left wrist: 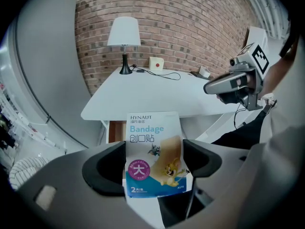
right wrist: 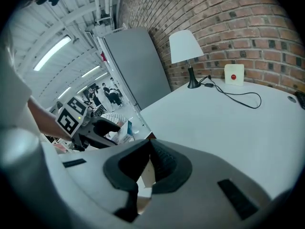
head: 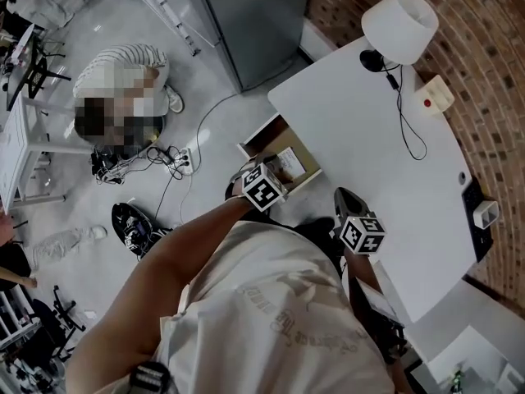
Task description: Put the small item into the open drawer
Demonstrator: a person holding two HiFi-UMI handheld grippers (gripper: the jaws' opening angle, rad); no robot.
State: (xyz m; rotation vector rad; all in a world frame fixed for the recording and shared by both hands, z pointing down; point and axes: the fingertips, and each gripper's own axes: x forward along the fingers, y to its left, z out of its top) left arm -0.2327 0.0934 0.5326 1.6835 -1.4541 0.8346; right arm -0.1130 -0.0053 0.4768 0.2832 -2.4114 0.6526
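Left tongs (left wrist: 155, 163) clamped on white-and-blue bandage packet (left wrist: 152, 132), upright for dropping into open wooden drawer (head: 258, 132) at twelve o'clock; right tongs (right wrist: 147, 163) pinched together, empty.

Left gripper (left wrist: 155, 166): jaws clamped on a bandage packet (left wrist: 153, 151), one pad on each side edge. The packet stands upright with its print facing the camera. Left forearm (head: 184, 253) is bare and stretched forward, with the marker cube (head: 262, 189) at the wrist end. Right gripper (right wrist: 147, 162): jaw tips touching, nothing between them (just a thin wedge of gap further down). In the head view it sits near the left one, to its right, not touching; both point ahead. Right arm is mostly hidden behind the torso (head: 287, 318).
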